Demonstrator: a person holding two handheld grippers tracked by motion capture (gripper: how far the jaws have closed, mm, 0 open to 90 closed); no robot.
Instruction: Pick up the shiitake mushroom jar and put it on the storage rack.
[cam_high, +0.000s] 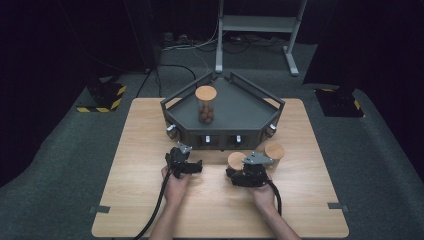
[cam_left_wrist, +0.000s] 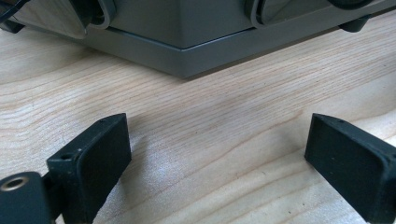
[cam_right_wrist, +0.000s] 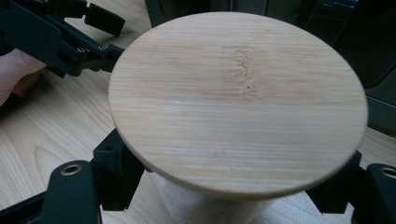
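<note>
Gripping a wood-lidded jar (cam_right_wrist: 238, 102) with our right gripper (cam_high: 248, 172), we hold it at the table's (cam_high: 150, 200) centre, at six o'clock from the tray (cam_high: 240, 107). Our left gripper (cam_left_wrist: 219, 158) is spread, empty.

No text, label, brand or number can be read anywhere in these pictures. The only sign-like marking is the black-and-yellow hazard striping on a floor block (cam_high: 102, 97) at about ten o'clock from the worktop (cam_high: 150, 210), with a trace of the same striping on a second block (cam_high: 340, 102) at about two o'clock. It bears no letters.
</note>
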